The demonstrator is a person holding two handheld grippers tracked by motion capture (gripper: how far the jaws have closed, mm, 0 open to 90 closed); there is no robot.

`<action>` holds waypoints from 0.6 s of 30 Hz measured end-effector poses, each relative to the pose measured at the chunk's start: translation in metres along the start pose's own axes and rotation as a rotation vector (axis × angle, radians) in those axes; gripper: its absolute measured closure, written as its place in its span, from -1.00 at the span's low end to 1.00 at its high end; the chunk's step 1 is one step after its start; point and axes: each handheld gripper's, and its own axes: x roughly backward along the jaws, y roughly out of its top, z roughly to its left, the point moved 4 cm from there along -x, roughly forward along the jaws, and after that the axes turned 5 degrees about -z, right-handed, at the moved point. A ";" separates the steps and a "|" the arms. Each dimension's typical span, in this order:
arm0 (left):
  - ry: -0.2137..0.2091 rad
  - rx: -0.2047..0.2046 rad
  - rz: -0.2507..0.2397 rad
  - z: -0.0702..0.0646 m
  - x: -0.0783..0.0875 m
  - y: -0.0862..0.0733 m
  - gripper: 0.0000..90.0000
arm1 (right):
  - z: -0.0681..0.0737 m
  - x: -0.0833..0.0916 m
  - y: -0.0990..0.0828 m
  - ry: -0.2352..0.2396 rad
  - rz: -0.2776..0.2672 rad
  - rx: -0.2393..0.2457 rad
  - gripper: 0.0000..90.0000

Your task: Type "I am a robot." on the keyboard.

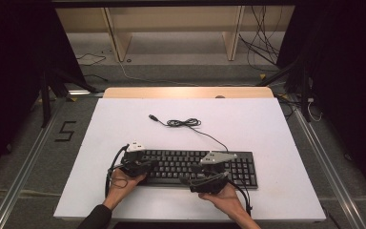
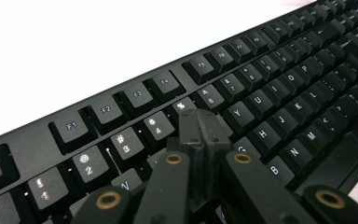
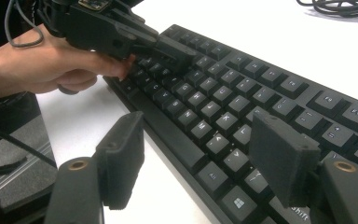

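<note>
White tabletop [image 1: 124,119]; black keyboard [image 1: 248,164] at 6 o'clock. Left gripper [image 2: 199,122], jaws closed: press one key squarely. Right gripper [image 3: 205,154], jaws open, hovering.

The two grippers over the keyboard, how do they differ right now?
The left gripper has its jaws shut together, tips down at the upper letter keys of the keyboard; the right gripper holds its jaws wide apart, with nothing between them. The left sits over the keyboard's left part, the right over its near edge, further right. Both are black, hand-held and trail a cable.
</note>
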 end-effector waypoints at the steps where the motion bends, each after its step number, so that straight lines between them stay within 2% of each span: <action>1: -0.004 0.004 -0.011 0.000 0.001 0.001 0.93 | -0.001 0.000 0.000 -0.001 0.000 -0.001 -0.18; 10: -0.028 0.028 -0.053 0.000 0.013 0.004 0.74 | -0.004 -0.003 0.001 -0.010 0.001 -0.005 -0.18; 18: -0.054 0.059 -0.089 0.003 0.026 0.004 0.43 | -0.009 -0.007 0.003 -0.024 0.003 -0.008 -0.14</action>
